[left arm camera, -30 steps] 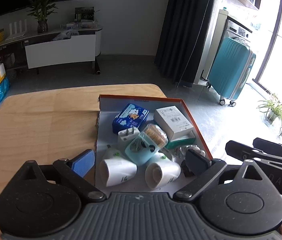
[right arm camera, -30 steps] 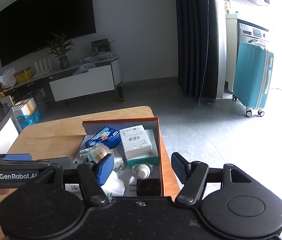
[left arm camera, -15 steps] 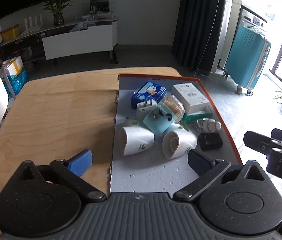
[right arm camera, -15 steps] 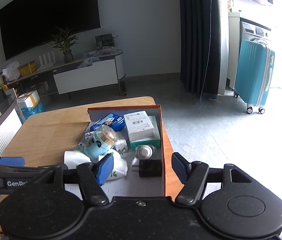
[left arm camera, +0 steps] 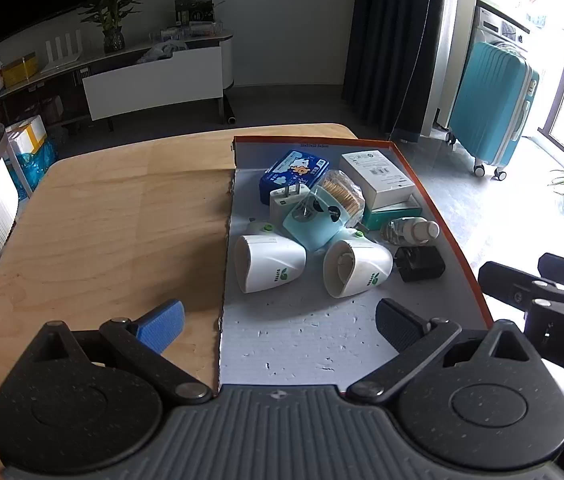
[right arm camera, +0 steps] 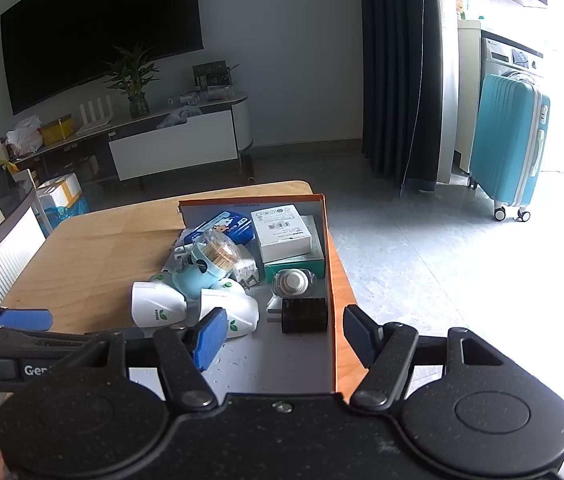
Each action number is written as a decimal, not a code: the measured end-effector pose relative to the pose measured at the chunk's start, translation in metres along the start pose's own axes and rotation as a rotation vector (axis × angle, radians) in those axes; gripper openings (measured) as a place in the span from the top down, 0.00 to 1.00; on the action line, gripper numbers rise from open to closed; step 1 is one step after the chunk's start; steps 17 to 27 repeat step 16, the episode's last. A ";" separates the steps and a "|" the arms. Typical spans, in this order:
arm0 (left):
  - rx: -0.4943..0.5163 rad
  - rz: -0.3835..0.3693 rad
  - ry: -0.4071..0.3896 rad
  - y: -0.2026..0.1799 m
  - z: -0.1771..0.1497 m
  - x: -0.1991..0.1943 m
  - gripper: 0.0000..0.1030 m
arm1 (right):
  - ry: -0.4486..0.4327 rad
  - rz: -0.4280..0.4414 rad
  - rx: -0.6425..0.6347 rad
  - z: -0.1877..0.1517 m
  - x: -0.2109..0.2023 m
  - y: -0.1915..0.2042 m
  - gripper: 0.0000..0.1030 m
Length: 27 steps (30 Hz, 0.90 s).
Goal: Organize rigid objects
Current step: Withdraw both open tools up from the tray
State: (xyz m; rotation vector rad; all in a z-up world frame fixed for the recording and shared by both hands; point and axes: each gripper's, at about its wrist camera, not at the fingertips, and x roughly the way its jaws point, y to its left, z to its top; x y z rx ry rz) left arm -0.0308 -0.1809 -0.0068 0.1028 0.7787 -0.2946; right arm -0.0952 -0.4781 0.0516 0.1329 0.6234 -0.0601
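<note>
While both grippers hang above the near end of the shallow orange-rimmed cardboard tray (left arm camera: pixel 467 268) on the light wooden table (left arm camera: pixel 114 220), nothing gripped. Left gripper (left arm camera: pixel 278 322) spread wide, blue pads apart, 1 over bare wood at 8 o'clock of the tray, the other over the tray's grey floor. Right gripper (right arm camera: pixel 286 336) likewise wide open and empty, straddling the tray's right wall.

Inside the tray, clustered toward the far end:
- 2 white cone-shaped plastic devices with green leaf logos, lying on their sides, left one (left arm camera: pixel 268 263) and right one (left arm camera: pixel 356 266), just beside each other.
- Pale blue tub of cotton swabs (left arm camera: pixel 324 214), tipped over, resting on both white devices at 12 o'clock of them.
- White plug adapter (left arm camera: pixel 288 196) touching the tub's far-left side.
- Dark blue printed packet (left arm camera: pixel 294 170) at the far-left corner.
- White rectangular box (left arm camera: pixel 378 178) stacked on a teal box (left arm camera: pixel 392 214), at 1 o'clock of the tub.
- Small clear bottle with white cap (left arm camera: pixel 410 230) lying flat, near the right wall.
- Black charger block (left arm camera: pixel 420 264) just beside the right white device, at 3 o'clock of it.

Teal hard-shell suitcase (left arm camera: pixel 490 104) standing on the floor, well apart from the table.
</note>
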 end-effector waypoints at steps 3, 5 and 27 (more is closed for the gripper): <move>0.003 -0.008 0.007 0.000 -0.001 0.001 0.00 | 0.003 0.003 -0.004 0.000 0.001 0.001 0.24; -0.001 -0.007 0.008 0.001 -0.001 0.001 0.00 | 0.004 0.004 -0.005 0.001 0.001 0.002 0.24; 0.000 -0.025 0.001 0.003 -0.002 0.001 0.00 | 0.005 -0.003 -0.004 0.001 0.001 0.000 0.24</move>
